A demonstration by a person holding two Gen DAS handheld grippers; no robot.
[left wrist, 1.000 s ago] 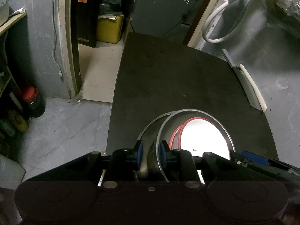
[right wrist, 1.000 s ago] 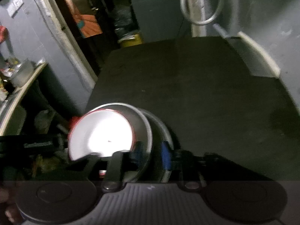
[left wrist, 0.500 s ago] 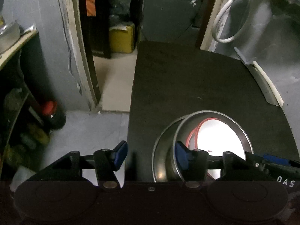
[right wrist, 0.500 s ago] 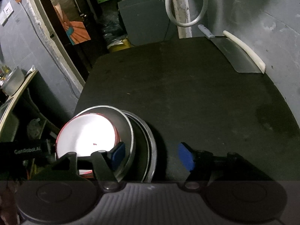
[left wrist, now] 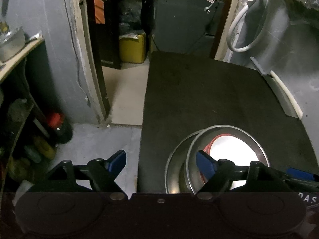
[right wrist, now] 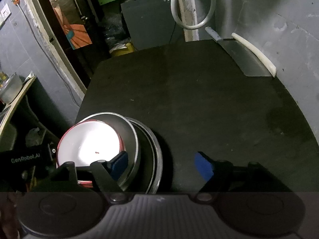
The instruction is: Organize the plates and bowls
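Note:
A stack of dishes sits at the near left corner of the black table (left wrist: 199,91): a white plate with a red rim (left wrist: 233,149) lies inside a steel bowl (left wrist: 257,145), which rests on a wider steel plate (left wrist: 173,163). In the right wrist view the same white plate (right wrist: 89,141), steel bowl (right wrist: 129,137) and steel plate (right wrist: 155,159) show. My left gripper (left wrist: 161,163) is open and empty, its right finger over the bowl's near rim. My right gripper (right wrist: 161,165) is open and empty, its left finger over the bowl.
A cleaver with a white strip beside it (right wrist: 245,59) lies at the table's far right by the wall. A white hose loop (right wrist: 191,4) hangs behind. A yellow canister (left wrist: 132,47) stands on the floor past the table. Shelves with jars (left wrist: 30,139) are at left.
Both grippers opened and let go of the steel bowl's rim. Both have drawn back a little; the stack stays on the table.

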